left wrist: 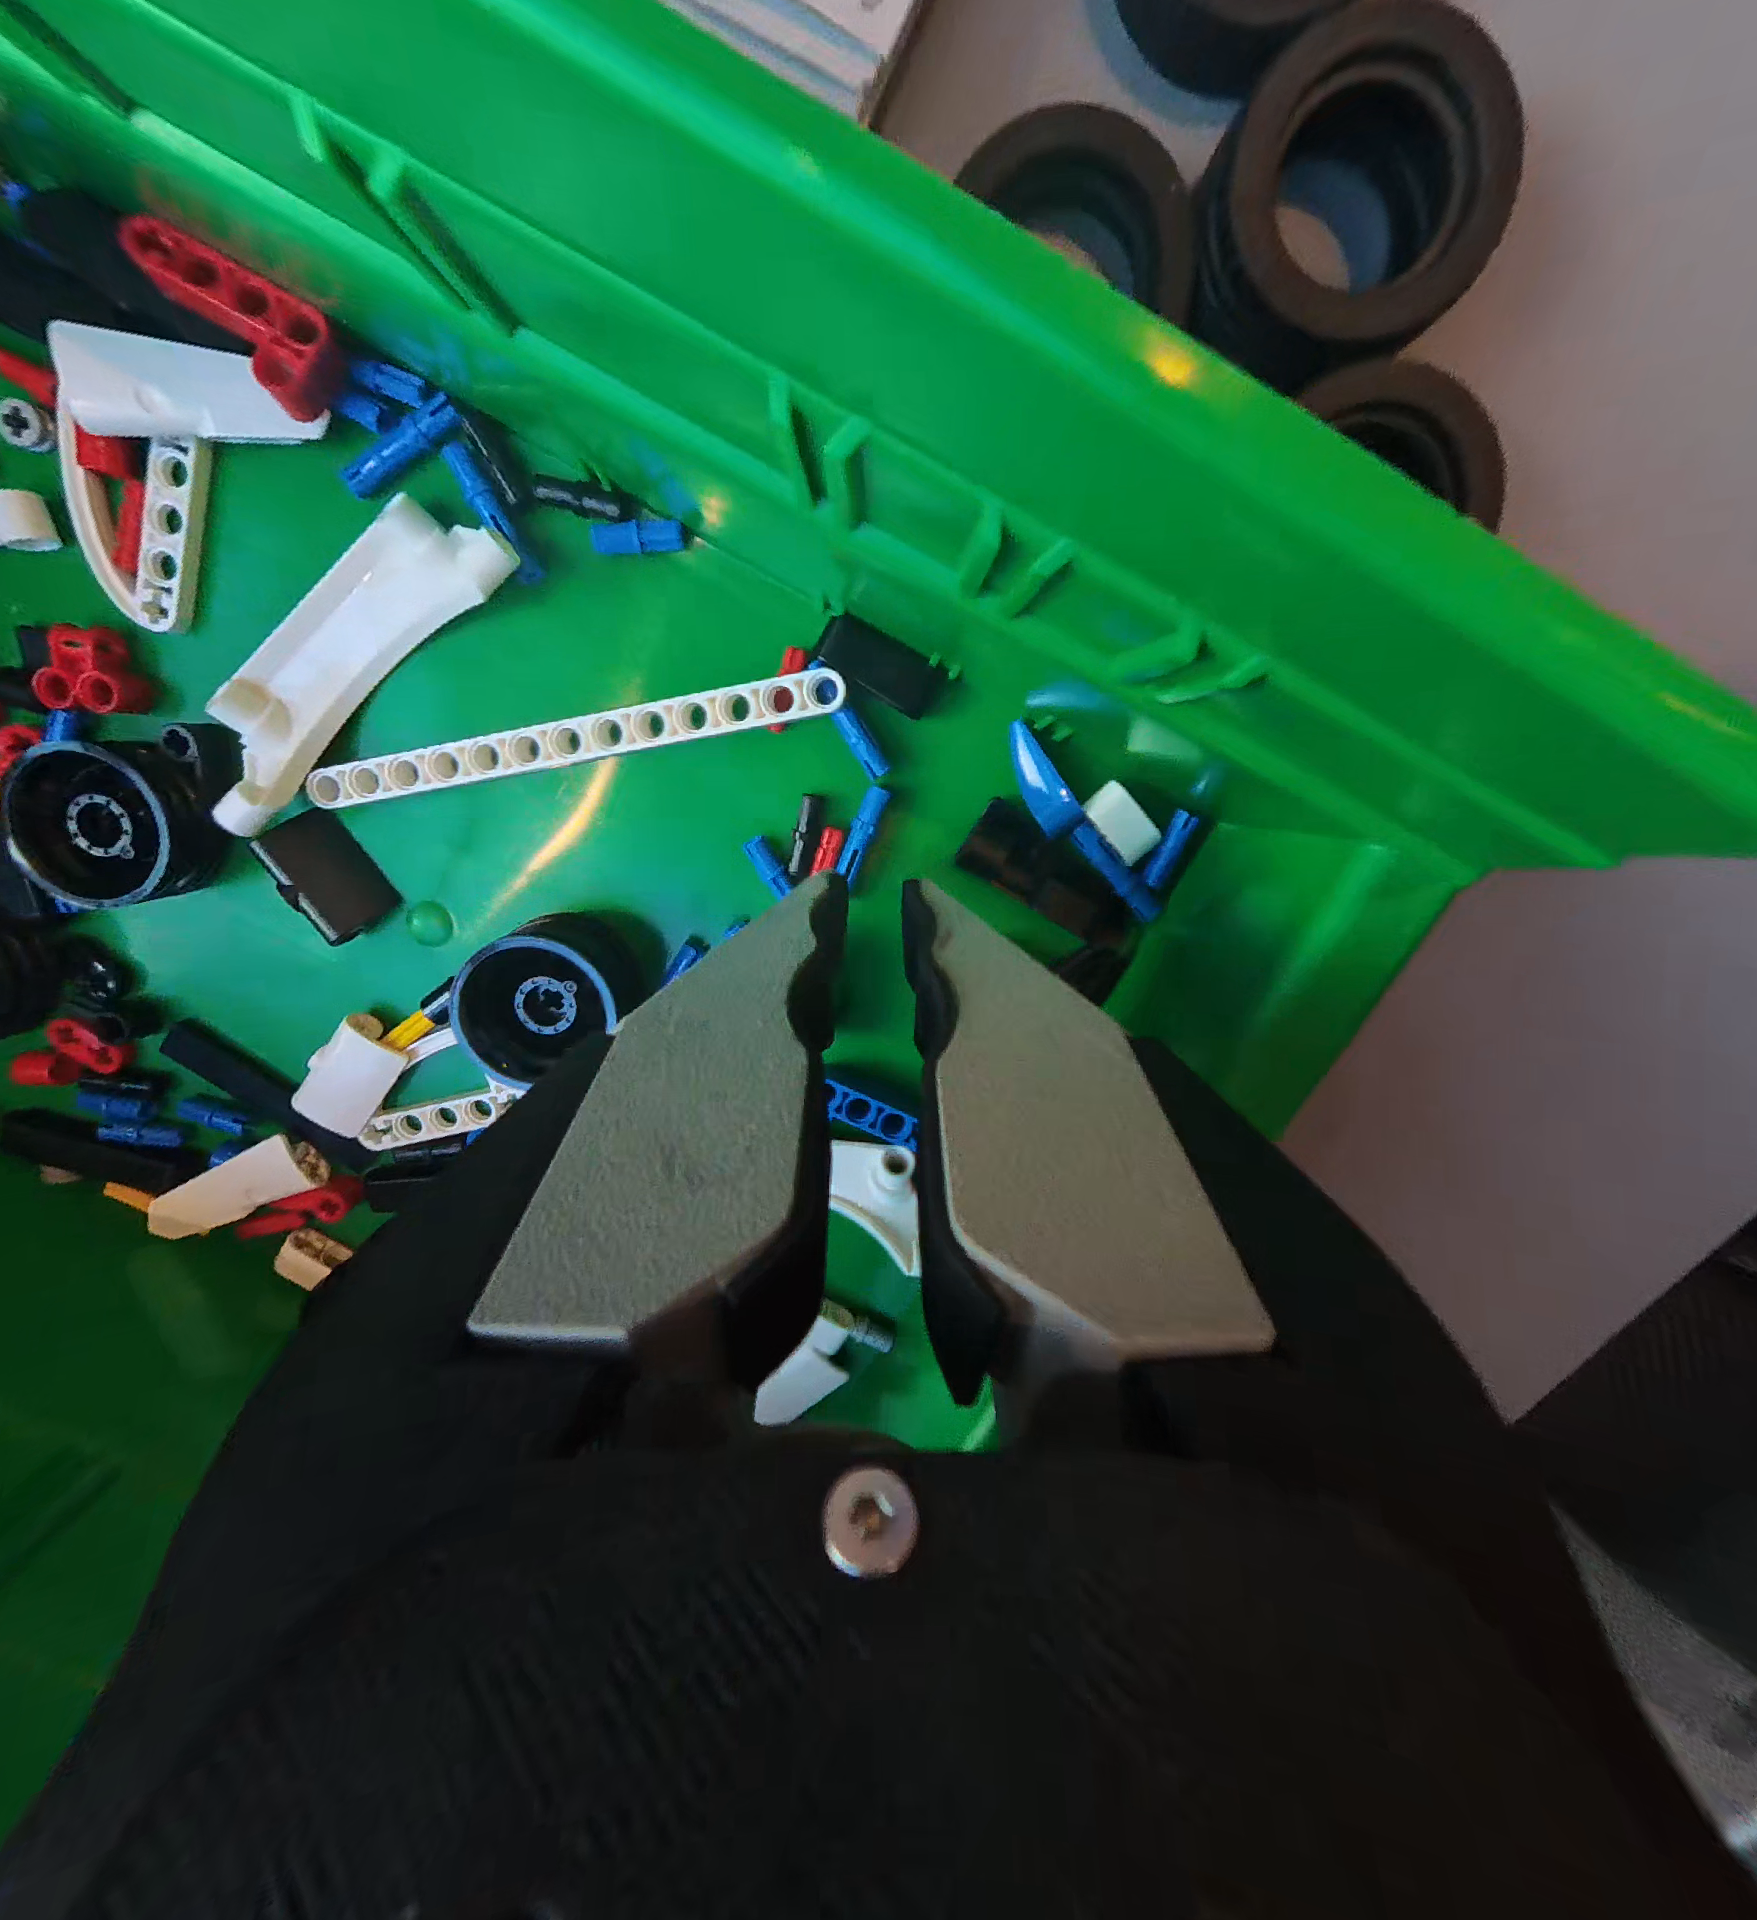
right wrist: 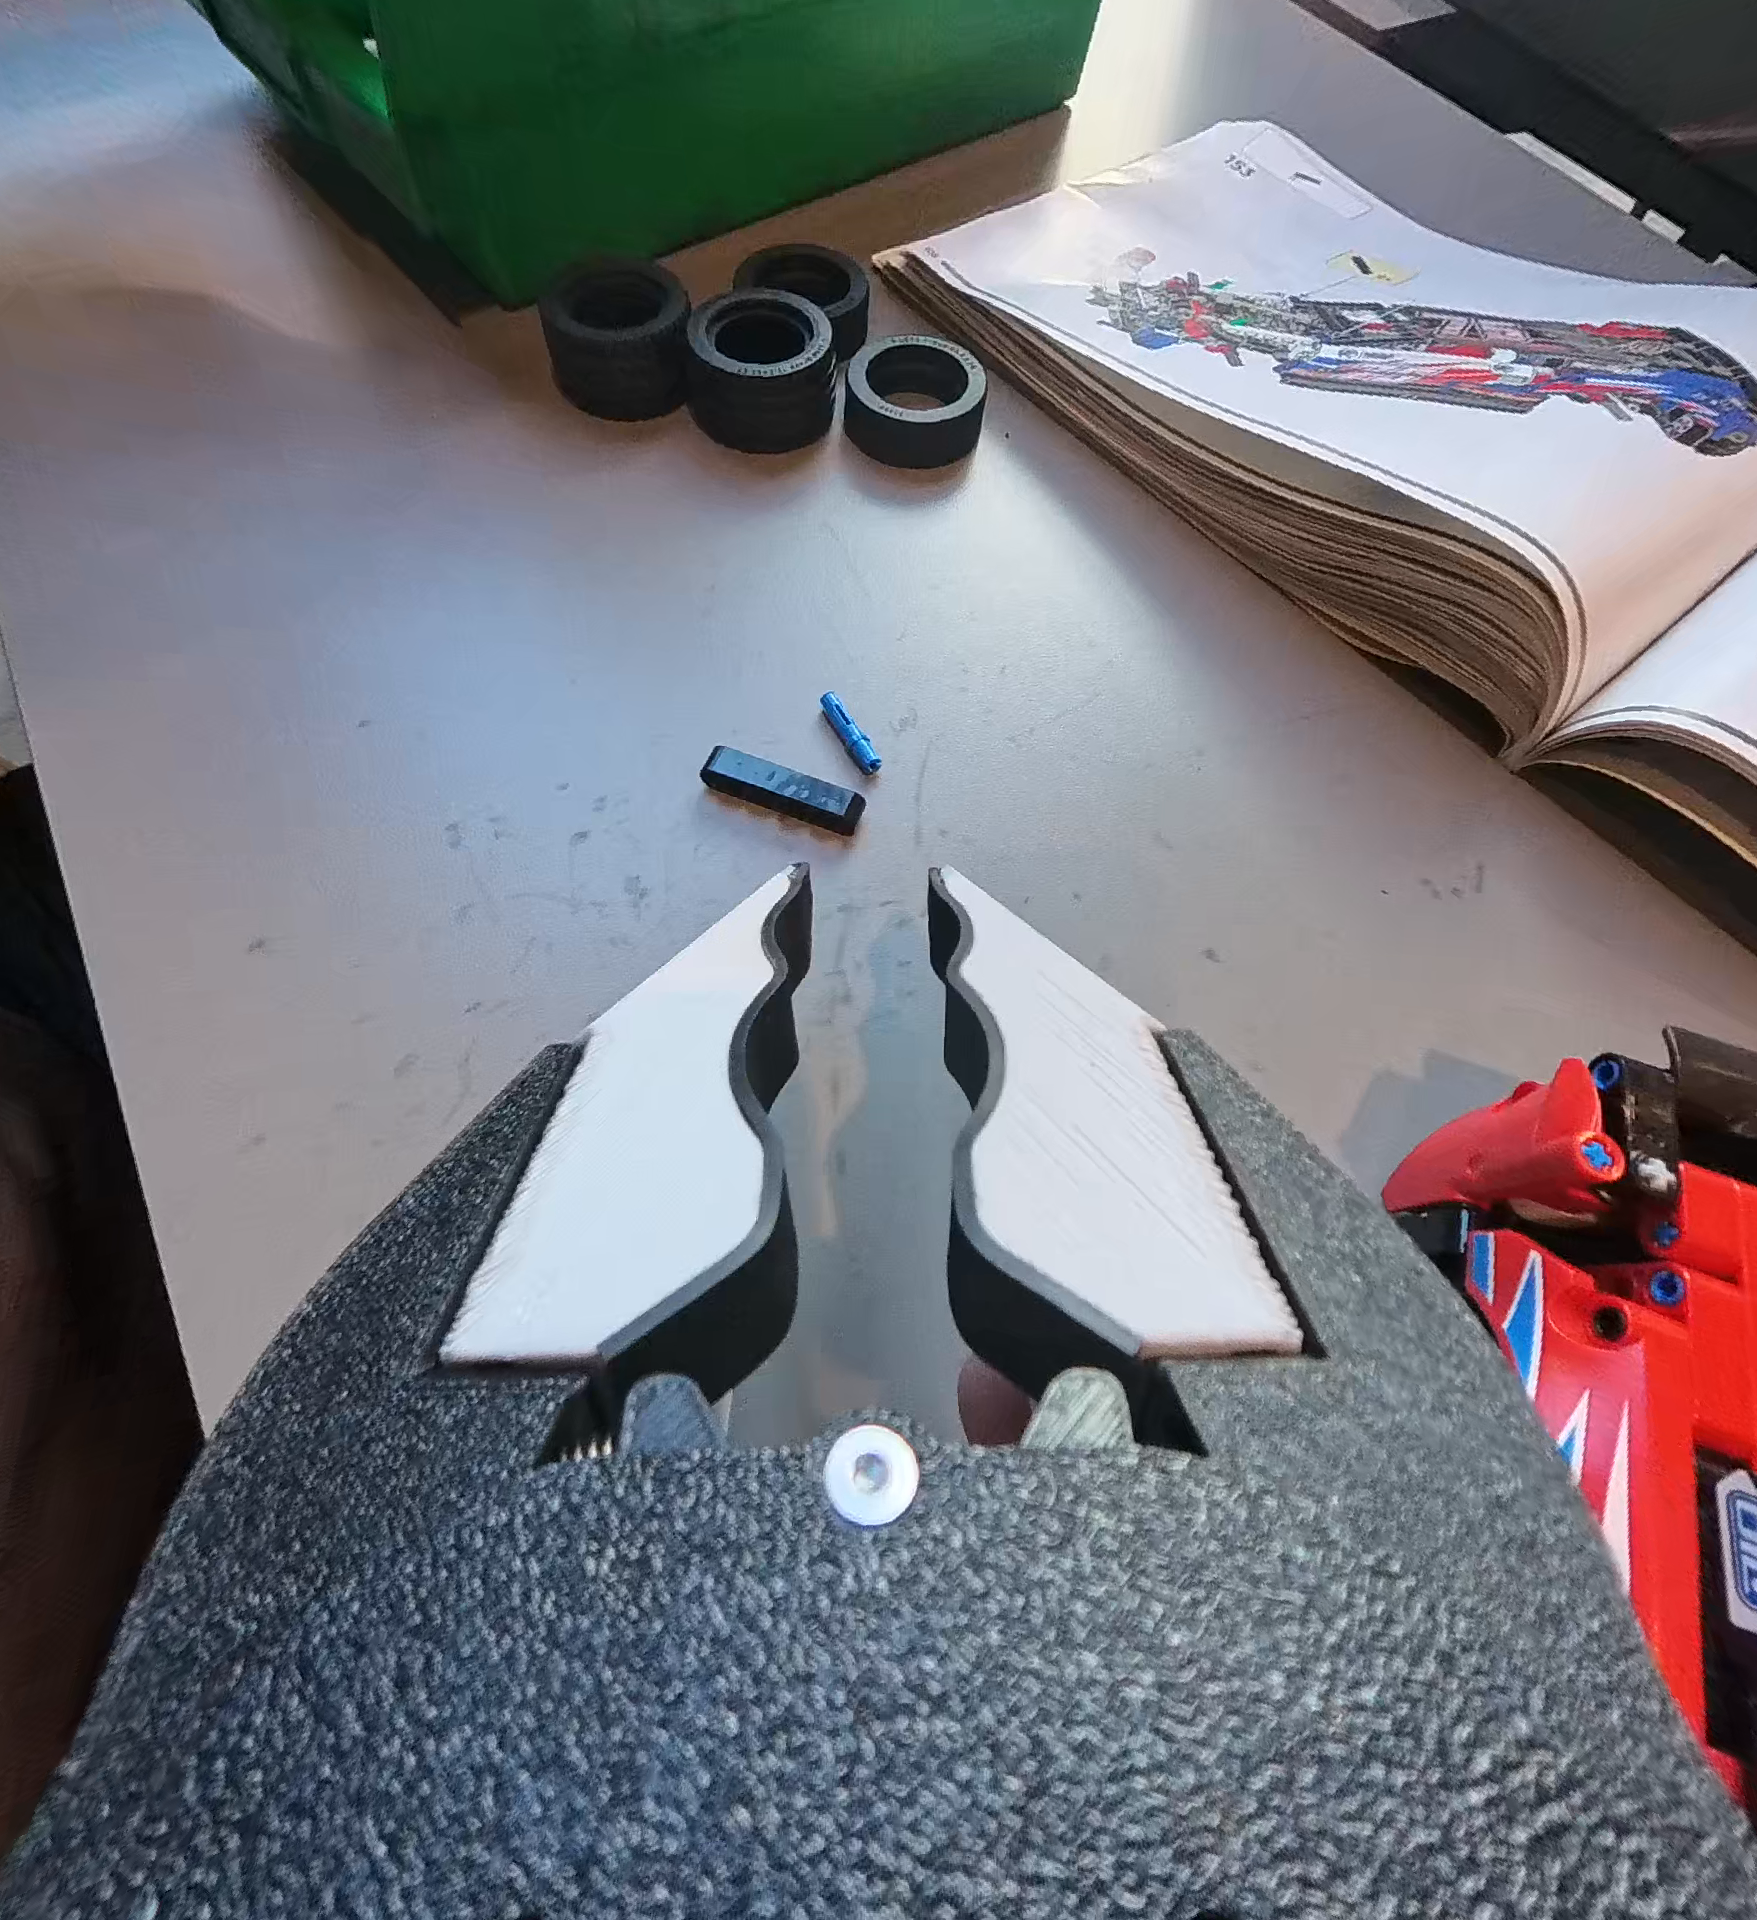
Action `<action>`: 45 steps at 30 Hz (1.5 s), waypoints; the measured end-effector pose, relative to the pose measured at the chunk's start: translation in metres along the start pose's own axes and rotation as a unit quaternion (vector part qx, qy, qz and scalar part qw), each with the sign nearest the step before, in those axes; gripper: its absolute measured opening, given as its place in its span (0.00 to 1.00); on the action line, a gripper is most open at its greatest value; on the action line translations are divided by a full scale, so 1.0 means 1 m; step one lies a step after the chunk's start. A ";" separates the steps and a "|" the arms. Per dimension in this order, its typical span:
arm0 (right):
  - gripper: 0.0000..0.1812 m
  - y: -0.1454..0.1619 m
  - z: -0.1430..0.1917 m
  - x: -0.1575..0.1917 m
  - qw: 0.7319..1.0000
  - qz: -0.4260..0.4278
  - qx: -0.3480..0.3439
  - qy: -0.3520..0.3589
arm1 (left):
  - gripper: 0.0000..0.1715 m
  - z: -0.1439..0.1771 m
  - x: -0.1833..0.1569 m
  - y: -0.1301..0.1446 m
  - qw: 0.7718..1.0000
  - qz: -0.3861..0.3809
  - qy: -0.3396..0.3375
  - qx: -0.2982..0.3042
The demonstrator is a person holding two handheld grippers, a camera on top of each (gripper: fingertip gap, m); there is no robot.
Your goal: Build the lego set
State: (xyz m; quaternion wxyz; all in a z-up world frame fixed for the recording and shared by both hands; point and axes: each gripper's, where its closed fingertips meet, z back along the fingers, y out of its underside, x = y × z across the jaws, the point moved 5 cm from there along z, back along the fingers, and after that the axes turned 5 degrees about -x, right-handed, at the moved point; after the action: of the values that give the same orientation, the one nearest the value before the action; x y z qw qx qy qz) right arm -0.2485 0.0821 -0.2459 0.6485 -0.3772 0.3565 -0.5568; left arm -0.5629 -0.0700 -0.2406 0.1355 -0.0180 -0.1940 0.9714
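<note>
**Both grippers empty, parts waiting**

The left gripper (left wrist: 872, 894) is hanging over the green bin (left wrist: 1009, 436) of loose parts, its jaws slightly apart and gripping nothing. The right gripper (right wrist: 869, 881) is hovering released above the table (right wrist: 354, 644), near a black beam (right wrist: 782, 790) and a blue pin (right wrist: 849, 731). Tires (right wrist: 762, 366) are standing beside the bin; the manual (right wrist: 1393, 416) is lying open.

Bin (left wrist: 957, 343) — bright green; tyres (right wrist: 760, 353) — black; pin (right wrist: 849, 731) — blue; short beam (right wrist: 782, 790) — black; long holed beam (left wrist: 573, 740) — white; car body (right wrist: 1622, 1340) — red, blue-and-white stripes.
</note>
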 end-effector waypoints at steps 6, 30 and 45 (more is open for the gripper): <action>0.12 -0.001 0.002 0.001 1.000 -0.005 -0.007 -0.014 | 0.07 -0.005 0.005 0.001 0.999 -0.023 -0.017 0.024; 0.13 0.000 0.000 0.003 1.000 -0.007 0.001 -0.026 | 0.04 -0.006 -0.004 0.001 0.996 -0.080 0.001 0.039; 0.13 0.002 0.000 0.005 1.000 0.000 0.008 -0.025 | 0.06 0.001 -0.007 0.010 0.998 -0.058 0.005 0.026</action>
State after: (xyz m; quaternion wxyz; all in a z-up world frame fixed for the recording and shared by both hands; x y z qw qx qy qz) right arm -0.2465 0.0778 -0.2478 0.6601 -0.3856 0.3360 -0.5501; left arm -0.5586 -0.0811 -0.2441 0.1934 -0.0080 -0.1685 0.9665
